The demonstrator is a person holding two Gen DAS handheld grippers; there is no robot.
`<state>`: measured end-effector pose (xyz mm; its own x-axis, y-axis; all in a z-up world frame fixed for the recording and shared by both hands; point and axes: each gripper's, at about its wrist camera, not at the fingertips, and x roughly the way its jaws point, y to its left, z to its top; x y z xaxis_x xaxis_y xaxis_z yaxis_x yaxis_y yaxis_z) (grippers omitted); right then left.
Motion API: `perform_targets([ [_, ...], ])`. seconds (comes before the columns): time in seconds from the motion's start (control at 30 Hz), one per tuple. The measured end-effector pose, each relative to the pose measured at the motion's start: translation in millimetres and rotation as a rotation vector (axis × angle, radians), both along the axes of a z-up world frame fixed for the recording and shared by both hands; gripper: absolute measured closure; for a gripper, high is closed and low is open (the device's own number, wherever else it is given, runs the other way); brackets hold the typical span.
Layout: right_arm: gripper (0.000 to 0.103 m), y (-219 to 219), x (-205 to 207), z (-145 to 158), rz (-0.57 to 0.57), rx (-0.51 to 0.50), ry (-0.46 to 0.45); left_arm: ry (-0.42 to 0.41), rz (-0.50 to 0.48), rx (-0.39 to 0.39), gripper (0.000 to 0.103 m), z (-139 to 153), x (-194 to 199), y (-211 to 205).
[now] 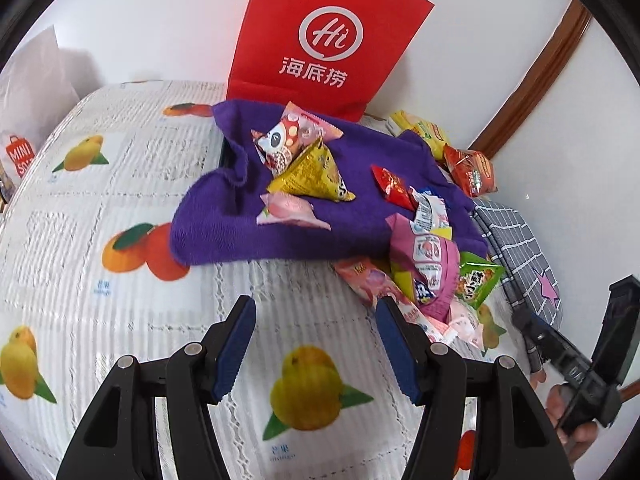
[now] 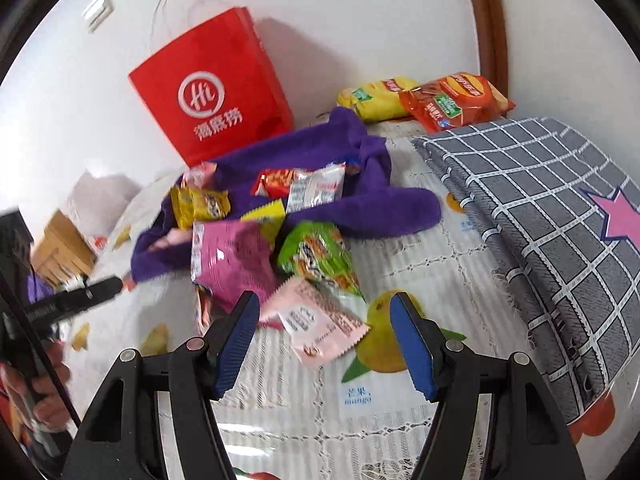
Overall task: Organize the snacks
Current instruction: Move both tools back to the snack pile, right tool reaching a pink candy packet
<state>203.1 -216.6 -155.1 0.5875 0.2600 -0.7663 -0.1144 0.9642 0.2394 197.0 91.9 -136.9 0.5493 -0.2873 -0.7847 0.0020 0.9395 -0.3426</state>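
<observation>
Clearly, left view: the left gripper (image 1: 316,344) hangs spread and empty over the tablecloth (image 1: 132,312); light, crinkly packets (image 1: 308,176) litter the purple towel (image 1: 248,224).

Right view: the right gripper (image 2: 324,340), spread, nears a slippery pink packet (image 2: 320,320); pinch its sealed edge.

Left wrist view angled down over the tabletop (image 1: 120,184), close, red paper bag (image 1: 320,36) at 12 o'clock, right wrist view likewise, both sharing purple towel (image 2: 384,208) and bag.
</observation>
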Motion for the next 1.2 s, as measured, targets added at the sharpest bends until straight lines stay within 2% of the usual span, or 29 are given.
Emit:
perform_targets([
  [0.2,0.036,22.0,3.2,-20.4,0.091,-0.070,0.009,0.013,-0.009,-0.006,0.043,-2.8,1.8,-10.2],
  [0.4,0.036,32.0,23.1,-46.6,0.110,-0.091,0.097,0.027,-0.031,-0.033,0.043,-5.6,4.1,-20.7],
  [0.47,0.037,34.0,22.3,-48.3,0.112,-0.107,0.080,0.031,-0.041,-0.040,0.043,-6.3,5.1,-25.6],
  [0.53,0.048,36.6,20.3,-48.5,0.118,-0.127,0.069,0.036,-0.056,-0.049,0.043,-7.5,6.9,-32.3],
  [0.6,0.051,38.1,19.0,-48.2,0.119,-0.141,0.063,0.041,-0.069,-0.053,0.043,-9.6,9.2,-40.0],
  [0.73,0.061,40.4,9.1,-44.2,0.139,-0.165,0.074,0.075,-0.088,-0.068,0.043,-19.1,15.5,-54.2],
  [0.97,0.064,40.2,-14.5,-37.6,0.170,-0.165,0.087,0.128,-0.095,-0.096,0.043,-37.6,28.2,-74.5],
  [1.03,0.064,41.3,-18.1,-38.0,0.175,-0.170,0.084,0.146,-0.088,-0.084,0.043,-43.8,31.7,-80.2],
  [1.07,0.064,41.9,-19.6,-38.1,0.178,-0.177,0.079,0.168,-0.080,-0.050,0.044,-49.1,33.7,-84.4],
  [1.13,0.060,41.9,-19.3,-39.4,0.179,-0.183,0.079,0.138,-0.085,0.003,0.044,-46.9,30.9,-90.5],
  [1.2,0.059,40.4,-18.7,-41.0,0.175,-0.180,0.085,0.143,-0.094,0.041,0.044,-47.1,29.4,-91.9],
])
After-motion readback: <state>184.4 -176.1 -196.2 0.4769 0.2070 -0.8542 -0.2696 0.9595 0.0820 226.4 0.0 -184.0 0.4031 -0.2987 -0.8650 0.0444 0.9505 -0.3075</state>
